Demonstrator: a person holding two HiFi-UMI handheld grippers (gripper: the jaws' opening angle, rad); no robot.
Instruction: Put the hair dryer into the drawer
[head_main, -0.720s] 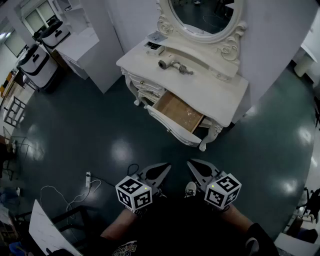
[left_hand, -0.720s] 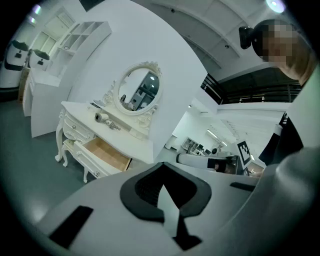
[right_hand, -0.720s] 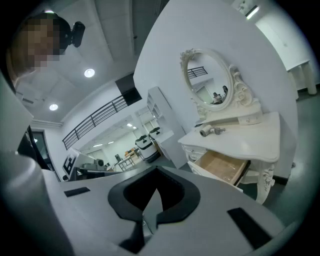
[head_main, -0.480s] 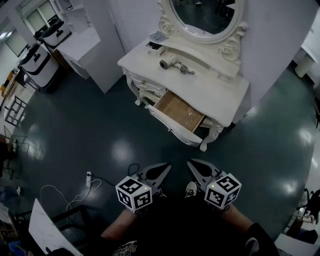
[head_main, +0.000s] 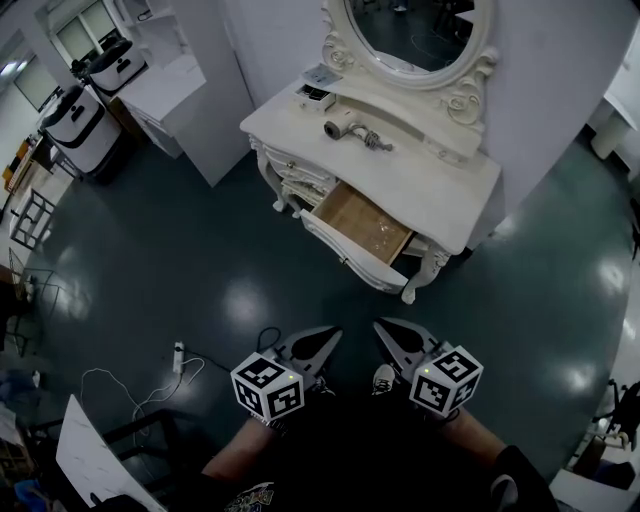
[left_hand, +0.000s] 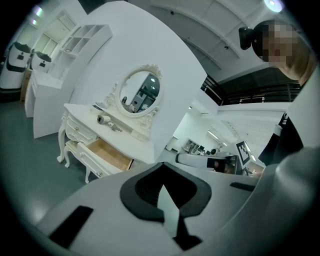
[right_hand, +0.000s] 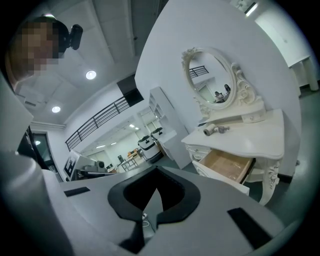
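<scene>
Dark glossy floor (head_main: 180, 250) on every side. At 1 o'clock in the head view, white dressing table (head_main: 440, 190) set against the wall, with carved oval mirror (head_main: 415, 30) standing along its 12 o'clock edge. Drawer (head_main: 365, 222) pulled open from the table's front toward 7 o'clock, its wooden bottom showing. At 6 o'clock, close to the body and well apart from the table, left gripper (head_main: 325, 340) and right gripper (head_main: 390, 335) side by side, both aimed toward the table; jaws of each pressed together, empty. Hair dryer (head_main: 350, 130) lying on the tabletop just below the mirror, at 11 o'clock from the drawer and outside it. Small box (head_main: 318, 92) near the dryer, at the table's 10 o'clock corner. Shoe (head_main: 381, 378) between the two grippers. Power strip (head_main: 177, 358) on the floor at 8 o'clock, with a thin cable trailing from it.
</scene>
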